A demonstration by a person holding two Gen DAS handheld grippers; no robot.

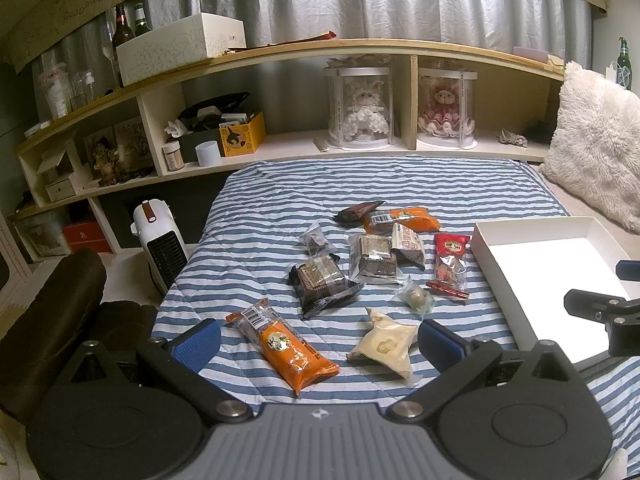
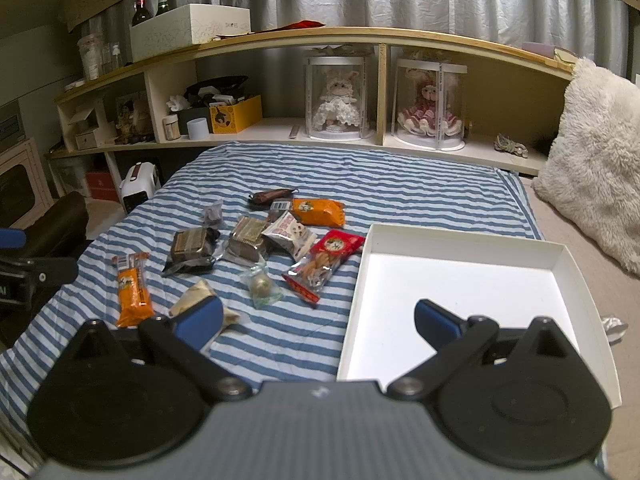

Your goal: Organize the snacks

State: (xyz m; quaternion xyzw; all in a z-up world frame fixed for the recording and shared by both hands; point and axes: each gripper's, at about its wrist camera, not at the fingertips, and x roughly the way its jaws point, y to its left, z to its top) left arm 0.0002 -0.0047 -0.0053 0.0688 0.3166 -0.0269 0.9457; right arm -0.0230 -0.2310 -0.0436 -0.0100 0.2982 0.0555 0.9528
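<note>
Our left gripper [image 1: 320,344] has its blue-padded fingers [image 1: 198,342] spread wide with nothing between them. It hovers over the near edge of the striped blanket [image 1: 400,184]. In the gap between the fingers lie two snacks: an orange packet [image 1: 288,346] toward the left finger and a cream pouch [image 1: 386,344] just beside the right finger, neither touched.

Our right gripper [image 2: 318,320] is likewise wide open and empty. Its left finger hangs over the blanket, in front of the cream pouch, while its right finger [image 2: 436,320] hangs over the white tray [image 2: 472,240], which has nothing in it. The tray's left wall runs through the gap between the two fingers.

Farther out, the rest of the snacks lie scattered mid-blanket, left of the tray. A small clear bag with a round ball [image 2: 262,286] lies nearest, then a red packet of sticks [image 2: 324,262] close beside the tray's left wall. Two dark packs of biscuits [image 2: 192,248] sit left of it, a white printed pouch [image 2: 290,234] between them and the red one. Beyond are a second orange packet [image 2: 318,210], a dark brown wrapper [image 2: 272,197] and a small dark bag [image 2: 212,214].

Behind the blanket we see a wooden shelf [image 1: 360,46] with two dolls in clear cases [image 1: 360,108], and a fluffy pillow [image 1: 596,144] at right.
</note>
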